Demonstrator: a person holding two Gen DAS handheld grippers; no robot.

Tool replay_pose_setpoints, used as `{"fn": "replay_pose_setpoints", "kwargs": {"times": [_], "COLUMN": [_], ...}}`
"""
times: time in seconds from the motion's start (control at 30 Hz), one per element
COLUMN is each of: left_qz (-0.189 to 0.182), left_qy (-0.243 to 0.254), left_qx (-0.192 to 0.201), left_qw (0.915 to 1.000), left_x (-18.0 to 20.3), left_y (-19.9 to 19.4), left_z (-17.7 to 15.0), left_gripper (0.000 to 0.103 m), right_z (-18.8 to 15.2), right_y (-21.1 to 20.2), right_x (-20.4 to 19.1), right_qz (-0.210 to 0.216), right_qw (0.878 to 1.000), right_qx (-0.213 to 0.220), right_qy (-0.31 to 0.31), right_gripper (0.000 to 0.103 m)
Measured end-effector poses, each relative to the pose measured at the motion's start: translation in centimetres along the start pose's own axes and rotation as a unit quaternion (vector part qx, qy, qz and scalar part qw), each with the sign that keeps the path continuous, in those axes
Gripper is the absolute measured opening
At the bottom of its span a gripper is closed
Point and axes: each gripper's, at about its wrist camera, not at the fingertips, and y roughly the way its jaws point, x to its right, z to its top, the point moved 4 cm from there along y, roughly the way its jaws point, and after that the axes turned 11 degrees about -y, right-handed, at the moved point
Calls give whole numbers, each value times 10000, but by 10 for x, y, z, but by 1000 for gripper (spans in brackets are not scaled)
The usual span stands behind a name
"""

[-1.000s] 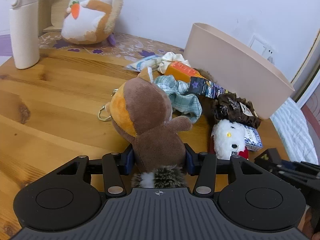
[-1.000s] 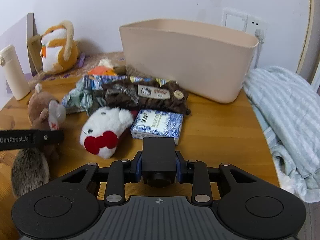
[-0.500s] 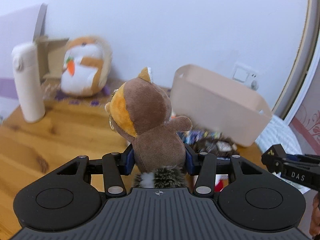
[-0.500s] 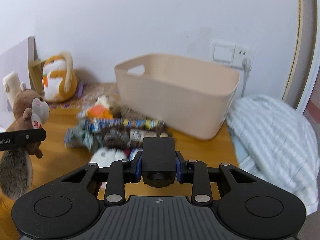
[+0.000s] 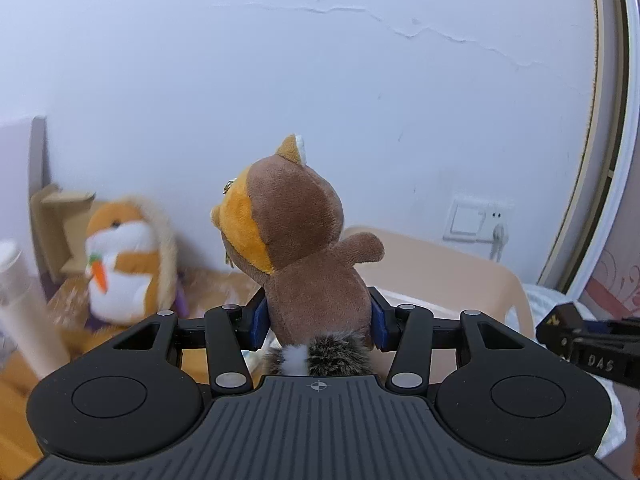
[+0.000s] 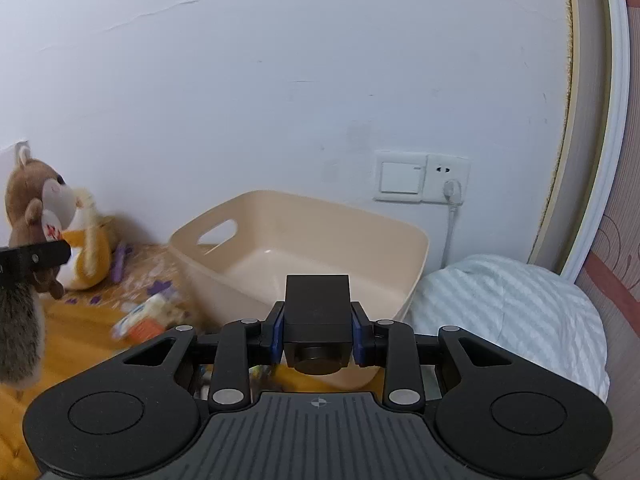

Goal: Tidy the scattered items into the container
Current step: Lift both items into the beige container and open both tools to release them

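left claw (image 5: pixel 318 322) pinched on the brown squirrel plush (image 5: pixel 308 248) at its lower body, blue pads sunk into both flanks, grey bushy tail spilling back over the claw housing. plush held in the air, head up, facing away from the camera, with the beige container (image 5: pixel 452 268) behind and below it.

right claw (image 6: pixel 318 332) closed on a small black box (image 6: pixel 317 312), pads flat against its two sides. box sits square in the grip, out over the near rim of the container (image 6: pixel 304 248), which looks empty inside.

handling, plush: judged very light, soft, compressible. pads bite in deep, so slip seems unlikely; torso is the sensible hold since limbs and tail would flop. metal keyring near the head (image 5: pixel 229 188) could snag a rim. should drop safely, nothing fragile.

handling, box: rigid, smooth, hard-edged. looks denser than the plush. flat parallel faces suit the pads but smooth plastic could slide if the grip loosens. a round part underneath may be a lens or cap; better lowered than dropped.

remaining clutter on the desk (image 6: pixel 80 320) left of the container is blurred. an orange-white plush (image 5: pixel 120 264) sits by the wall.
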Motion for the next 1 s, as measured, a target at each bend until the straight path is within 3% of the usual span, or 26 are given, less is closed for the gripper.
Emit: {"fn": "replay_pose_setpoints", "kwargs": {"times": [0.27,0.53,0.73,1.0], "left_qz": [-176,-180,-66,-47], "left_qy": [387,504,550,988], "left_qx": [87,-238,-976,-1612], "left_qw": [9991,9983,9937,9820], "left_x": [50,85,92,91], "left_y": [56,137,191,217], "left_z": [25,25,-3,-32], "left_gripper": [49,49,49,49], "right_z": [25,33,29,22], "right_y": [52,106,133,151], "right_x": [11,10,16,10], "right_qz": [-119,-164,-175,-283], "right_qw": [9996,9989,9973,9950], "right_qx": [-171,-385,-661,-953], "right_qy": [196,232,275,54], "right_gripper": [29,29,29,29]}}
